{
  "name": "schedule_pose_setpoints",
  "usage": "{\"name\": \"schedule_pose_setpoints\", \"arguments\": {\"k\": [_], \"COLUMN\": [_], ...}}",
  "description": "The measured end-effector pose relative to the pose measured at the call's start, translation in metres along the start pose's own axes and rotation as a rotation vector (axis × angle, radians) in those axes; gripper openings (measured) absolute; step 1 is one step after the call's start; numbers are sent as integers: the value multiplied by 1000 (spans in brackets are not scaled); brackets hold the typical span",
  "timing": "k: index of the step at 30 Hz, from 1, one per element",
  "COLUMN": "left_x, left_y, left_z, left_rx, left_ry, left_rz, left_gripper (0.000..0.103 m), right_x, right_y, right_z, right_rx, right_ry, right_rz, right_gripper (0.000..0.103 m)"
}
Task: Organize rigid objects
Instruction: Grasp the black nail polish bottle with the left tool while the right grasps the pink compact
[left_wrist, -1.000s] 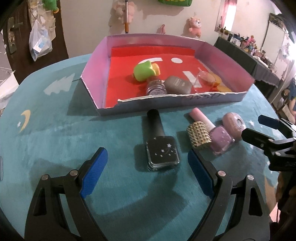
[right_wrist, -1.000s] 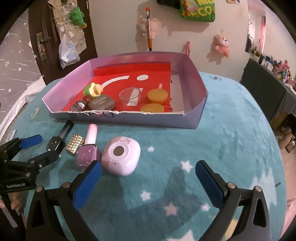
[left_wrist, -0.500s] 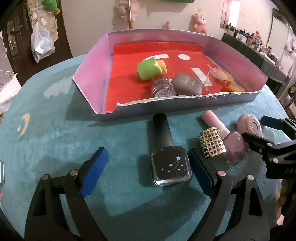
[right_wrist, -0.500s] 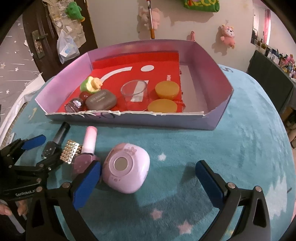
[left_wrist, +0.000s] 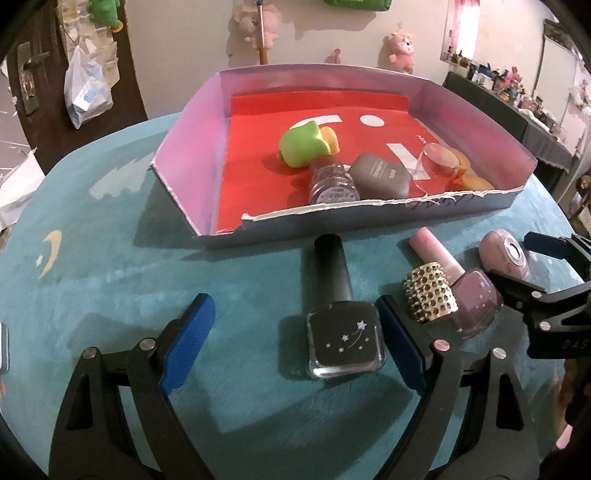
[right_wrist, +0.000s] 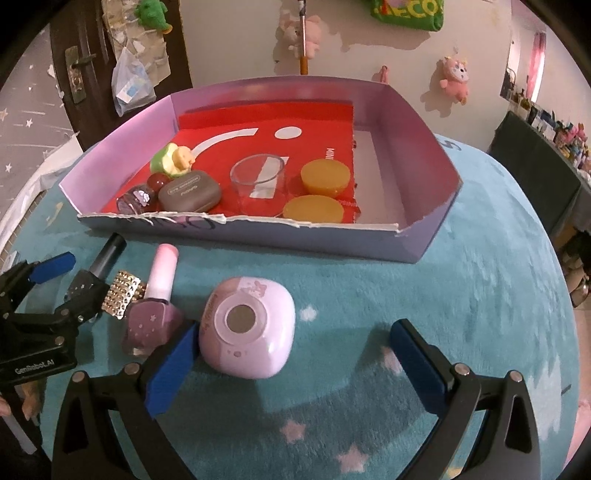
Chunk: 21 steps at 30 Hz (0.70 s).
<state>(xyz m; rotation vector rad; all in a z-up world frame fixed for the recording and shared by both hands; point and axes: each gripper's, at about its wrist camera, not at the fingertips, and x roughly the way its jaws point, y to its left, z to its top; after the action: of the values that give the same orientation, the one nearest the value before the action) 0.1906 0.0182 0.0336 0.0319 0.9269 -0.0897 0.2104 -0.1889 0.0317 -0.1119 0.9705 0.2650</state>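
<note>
So both grippers are down low over the teal tablecloth (left_wrist: 110, 295), each lined up on its own item. Left gripper (left_wrist: 295, 343) is spread wide and empty; the black nail polish bottle (left_wrist: 341, 328) lies lower centre of its view, hard against the right pad, big gap to the left pad. I'd shift right before I squeeze, I reckon. Right gripper (right_wrist: 295, 354) is also released, holding nothing; the pink case (right_wrist: 247, 328) sits at lower centre, just off its left pad, well clear of the right one.

Between the two targets: studded gold cap (left_wrist: 430, 291) touching the purple nail polish bottle (left_wrist: 469, 291). All four are outside the box still.

Cardboard box (right_wrist: 236, 229) fills the upper middle of both views, torn front edge, red liner. Inside: green toy (right_wrist: 171, 158), a small dark bottle (right_wrist: 135, 197), grey case (right_wrist: 190, 190), clear cup (right_wrist: 258, 181), two orange lids (right_wrist: 325, 177). Right strip of the floor is bare, room for more.
</note>
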Motion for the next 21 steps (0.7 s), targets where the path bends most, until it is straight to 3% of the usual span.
{"name": "schedule_pose_setpoints", "arguments": {"k": [6,9,12,14,15,21], "left_x": [0,-2,-5,-5,-6,-18], "left_y": [-4,-7,-10,-11,-11,-14], "left_z": [3,3,3,3,3,0], "left_rx": [13,24,32,30,27,25], "left_ry": [-9,-17,-26,-28,-29,-55], "left_rz": [-17,-37,-63,-61,-63,-81], "left_gripper": [70,58,33,34,34,34], "right_x": [1,-1,-4,-7,-9,-17], "right_y": [1,6,10,12,13,10], "right_z": [1,0,-2,-2,-2,-3], "right_rx": [-15,-47,-65,-74,-80,-61], "right_ry": [-6,-16,-28,-36,-39,-42], "right_rz": [-2,1,18,29,31,51], "right_gripper": [97,87,76,56,53,52]}}
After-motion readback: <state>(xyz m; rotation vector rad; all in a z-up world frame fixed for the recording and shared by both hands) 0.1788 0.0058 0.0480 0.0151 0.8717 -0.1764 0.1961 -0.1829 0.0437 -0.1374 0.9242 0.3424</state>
